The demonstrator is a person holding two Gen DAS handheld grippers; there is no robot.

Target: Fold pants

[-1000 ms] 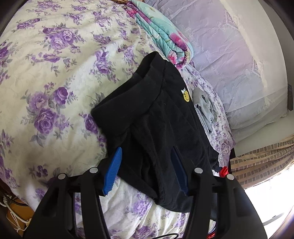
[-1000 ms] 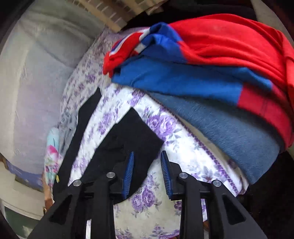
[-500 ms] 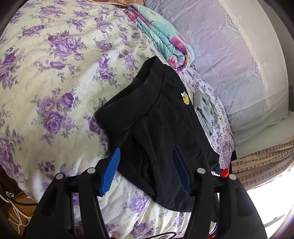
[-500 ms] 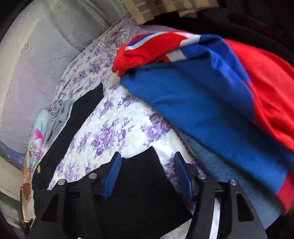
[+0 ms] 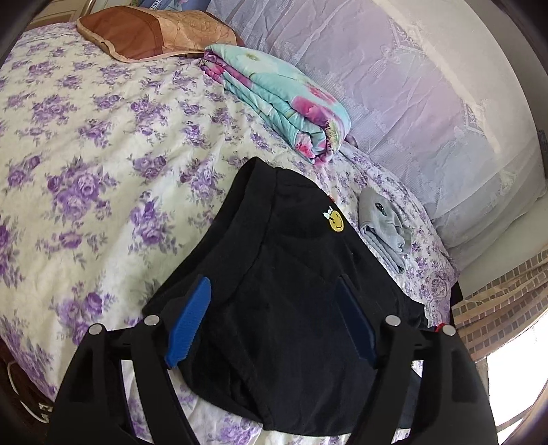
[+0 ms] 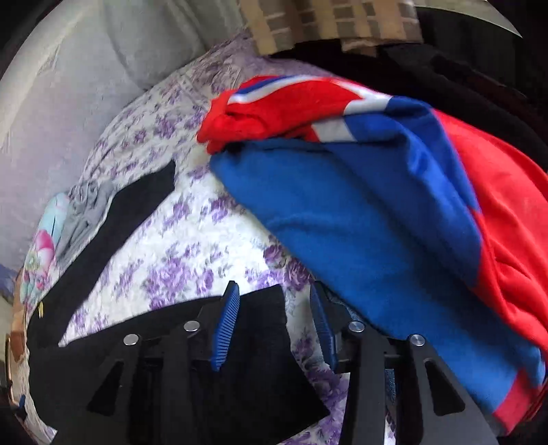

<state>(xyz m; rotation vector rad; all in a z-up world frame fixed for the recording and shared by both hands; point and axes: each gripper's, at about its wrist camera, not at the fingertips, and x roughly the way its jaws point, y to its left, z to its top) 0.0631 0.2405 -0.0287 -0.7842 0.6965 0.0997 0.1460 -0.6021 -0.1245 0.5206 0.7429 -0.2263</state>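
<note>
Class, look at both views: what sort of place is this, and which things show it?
Most likely a home bedroom: a bed with a purple-flowered bedspread, a brown pillow, and a folded quilt beside black pants.

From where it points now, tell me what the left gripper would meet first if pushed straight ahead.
Most likely the black fabric pants on the purple-flowered bedspread. The left gripper points down at them, jaws opening with the cloth beneath and none pinched. How near is unclear.

**Home bedroom**

Bed [image 5: 85,143] under purple-flowered white cover. Brown pillow [image 5: 147,34] at far end; folded floral quilt [image 5: 284,102] beside lace-curtained wall [image 5: 428,102]. Loose clothing on the cover: grey garment [image 5: 383,226], red-and-blue garment [image 6: 394,205].
</note>
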